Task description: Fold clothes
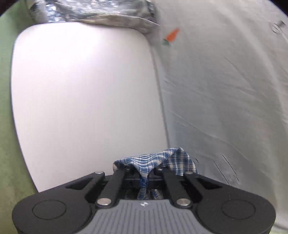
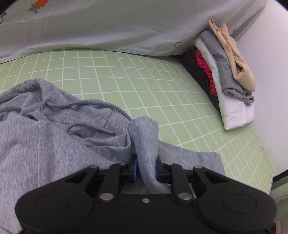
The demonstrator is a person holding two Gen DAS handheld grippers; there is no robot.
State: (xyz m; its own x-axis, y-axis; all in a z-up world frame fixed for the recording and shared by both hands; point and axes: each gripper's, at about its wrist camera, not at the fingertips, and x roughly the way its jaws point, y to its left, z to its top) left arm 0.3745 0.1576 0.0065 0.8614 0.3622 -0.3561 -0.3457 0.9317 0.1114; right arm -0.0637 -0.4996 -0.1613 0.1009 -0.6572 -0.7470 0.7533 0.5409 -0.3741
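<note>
Right wrist: right gripper (image 2: 145, 166) clamps grey sweatpants (image 2: 54, 140); the thick bunch could slip. Left gripper (image 1: 144, 172) pinches plaid cloth (image 1: 162, 160).

Bedroom, green checked bedsheet (image 2: 144, 75), folded clothes stack (image 2: 225, 72), carrot-print quilt (image 2: 108, 27)

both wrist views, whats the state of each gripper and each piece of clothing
left gripper: shut on blue plaid cloth
right gripper: shut on grey sweatpants
grey sweatpants: crumpled, unfolded, drawstring loose
folded stack: folded, piled at the bed's edge
patterned garment: rumpled heap, blurred
</note>
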